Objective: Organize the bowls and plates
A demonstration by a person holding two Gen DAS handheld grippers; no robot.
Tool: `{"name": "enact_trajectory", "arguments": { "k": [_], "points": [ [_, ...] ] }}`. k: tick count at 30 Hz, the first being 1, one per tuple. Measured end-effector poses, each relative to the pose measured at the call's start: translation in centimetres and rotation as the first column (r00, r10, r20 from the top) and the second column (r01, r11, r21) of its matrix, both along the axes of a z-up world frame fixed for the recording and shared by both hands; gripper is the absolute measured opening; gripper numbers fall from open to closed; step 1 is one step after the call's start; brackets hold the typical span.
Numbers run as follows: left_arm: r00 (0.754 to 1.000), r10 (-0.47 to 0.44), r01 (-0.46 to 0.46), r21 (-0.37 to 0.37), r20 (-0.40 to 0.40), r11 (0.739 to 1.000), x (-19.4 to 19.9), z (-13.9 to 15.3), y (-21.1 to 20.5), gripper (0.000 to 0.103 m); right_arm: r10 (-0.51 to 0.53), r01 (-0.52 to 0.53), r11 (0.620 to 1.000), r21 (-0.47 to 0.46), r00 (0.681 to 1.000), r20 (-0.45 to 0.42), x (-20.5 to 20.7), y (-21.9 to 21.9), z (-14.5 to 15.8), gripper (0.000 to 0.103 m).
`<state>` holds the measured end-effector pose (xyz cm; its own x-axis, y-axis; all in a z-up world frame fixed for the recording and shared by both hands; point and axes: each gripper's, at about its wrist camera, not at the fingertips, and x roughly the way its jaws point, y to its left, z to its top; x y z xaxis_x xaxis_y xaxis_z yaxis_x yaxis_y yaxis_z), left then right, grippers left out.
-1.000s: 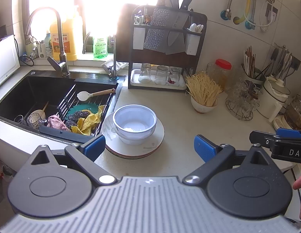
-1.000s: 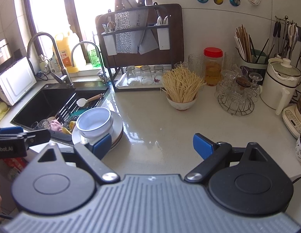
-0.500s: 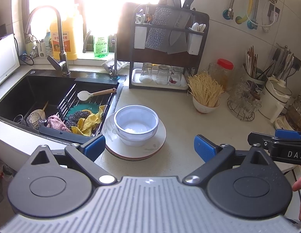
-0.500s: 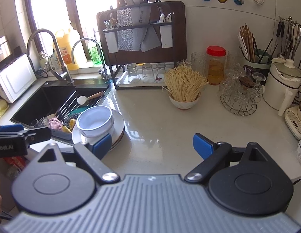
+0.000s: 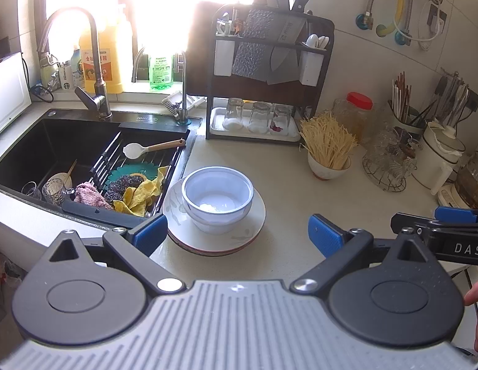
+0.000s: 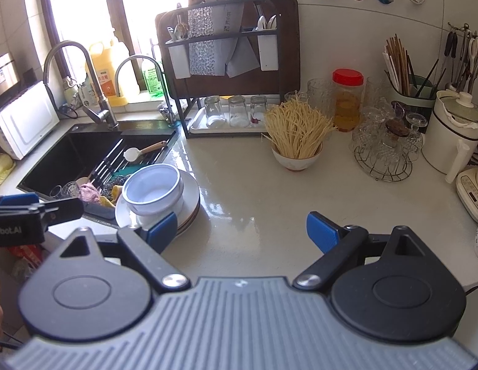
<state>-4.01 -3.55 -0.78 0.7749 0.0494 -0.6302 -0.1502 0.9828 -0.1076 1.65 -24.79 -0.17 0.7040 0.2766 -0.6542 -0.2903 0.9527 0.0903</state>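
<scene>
Grippers first: your left gripper [image 5: 235,236] and right gripper [image 6: 242,231] both stand wide apart with nothing between the blue pads, just as they did a second ago. Neither has shifted much; in the left view the scene sits only a touch lower and closer than before, and the right view has tipped up very slightly. Nothing on the counter has moved.

Just past your left gripper's fingertips sit the bowls [image 5: 217,195], pale white-blue, round and smooth, nested one in another. They rest on the plates [image 5: 248,231], a low stack of glossy white discs with a faint leaf print and a reddish edge showing underneath. The stack is on the counter [image 5: 285,191], touching neither gripper; from the right view it lies off to your left, behind the left finger.

That counter is pale polished stone, catching window glare. Beside the plates is the black sink [image 5: 53,141], with a wire rack across it holding a yellow rag, a dark scrubber and a wooden-handled spoon. Farther on, a small bowl of noodles [image 5: 328,148] bristles with dry strands, near a wire stand of glassware. At the tiled wall stands a dark knife rack [image 5: 269,71] over a tray of upturned glasses, and the window behind blazes white.
</scene>
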Motion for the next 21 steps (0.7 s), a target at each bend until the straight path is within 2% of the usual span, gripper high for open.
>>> {"name": "enact_trajectory", "arguments": {
  "k": [21],
  "points": [
    [1.0, 0.0, 0.0, 0.002, -0.005, 1.0, 0.35, 0.03, 0.21, 0.099, 0.008, -0.008, 1.0, -0.001, 1.0, -0.005, 0.21, 0.17, -0.03, 0.092]
  ]
}}
